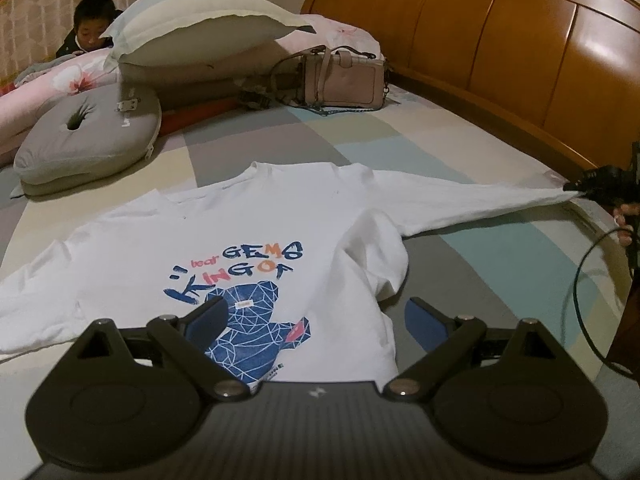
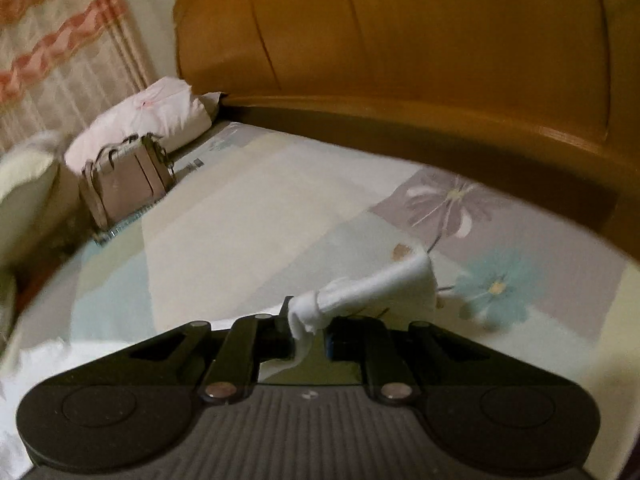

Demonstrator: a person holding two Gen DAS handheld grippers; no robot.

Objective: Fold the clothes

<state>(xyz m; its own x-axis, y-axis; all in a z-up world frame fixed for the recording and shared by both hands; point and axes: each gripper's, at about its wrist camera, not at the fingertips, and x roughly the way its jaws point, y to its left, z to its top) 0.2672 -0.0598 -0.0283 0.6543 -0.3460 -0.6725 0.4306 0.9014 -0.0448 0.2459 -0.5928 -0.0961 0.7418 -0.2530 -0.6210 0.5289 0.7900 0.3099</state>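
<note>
A white long-sleeved shirt with a blue bear print lies face up on the bed. My left gripper is open and empty, just above the shirt's lower hem. My right gripper is shut on the cuff of the shirt's sleeve, which sticks out past the fingers. In the left wrist view the right gripper is at the far right and holds that sleeve stretched out above the bed toward the headboard side.
The bed has a patchwork floral sheet. A wooden headboard runs along the right. A pink handbag, pillows and a grey cushion lie at the far end. A child sits behind the pillows.
</note>
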